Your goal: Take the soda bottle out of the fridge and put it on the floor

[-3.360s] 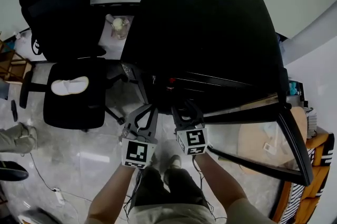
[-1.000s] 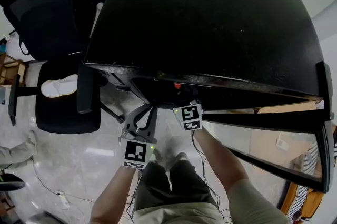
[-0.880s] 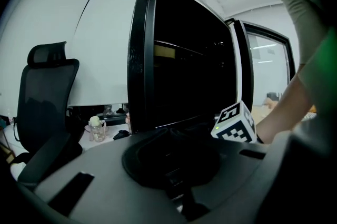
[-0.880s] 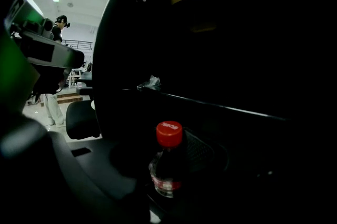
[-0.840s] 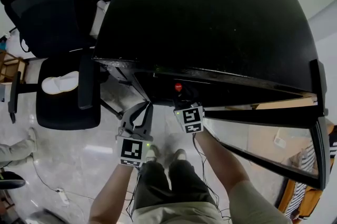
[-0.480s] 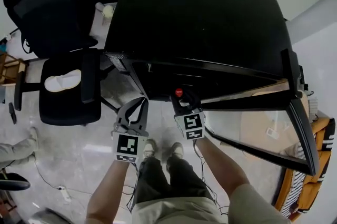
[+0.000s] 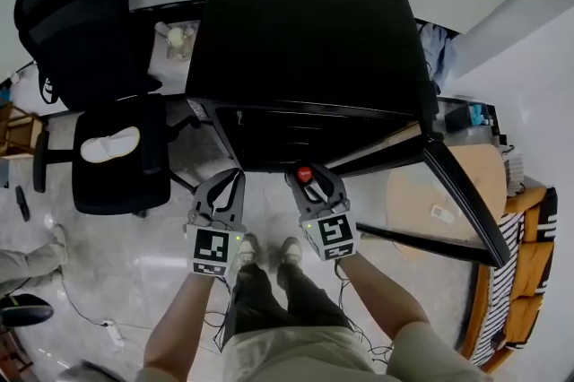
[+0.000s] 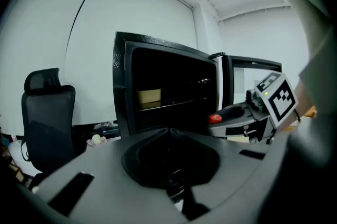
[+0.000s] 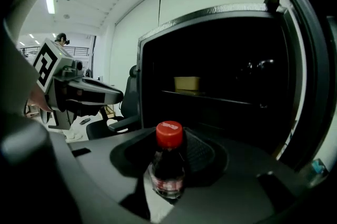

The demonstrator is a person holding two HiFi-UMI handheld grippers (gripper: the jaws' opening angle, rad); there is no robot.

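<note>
Red-capped soda bottle [image 9: 167, 165], dark liquid inside, stands upright btw the jaws of the right gripper [image 7: 306, 177], which clamp it just below the cap. Label band shows low on the bottle; its base is hidden behind the gripper body. In the head view the cap sits just outside the fridge's front edge, above the floor [image 7: 134, 255], not set down on it.

Fridge [image 7: 305, 30] is black, and its glass door [image 7: 457, 192] is swung wide open to the person's right. Inside is mostly dark: one shelf [image 9: 221, 99] w/ a yellowish box [image 9: 187, 83] on it, near the shelf's left end. Can't make out anything else in the cabinet.

R forearm reaches fwd from the body, gripper pointing at the open fridge front. Left gripper [image 8: 168, 132] is level w/ it, just beside on the person's left, also aimed at the fridge; its jaws are closed together w/ nothing btw them. L forearm runs straight fwd. Person's shoes [image 7: 244, 247] show on the floor right behind both grippers.

Black office chair [image 7: 99, 93] stands left of the fridge, a white flat item [image 7: 110, 144] lying on its seat.
</note>
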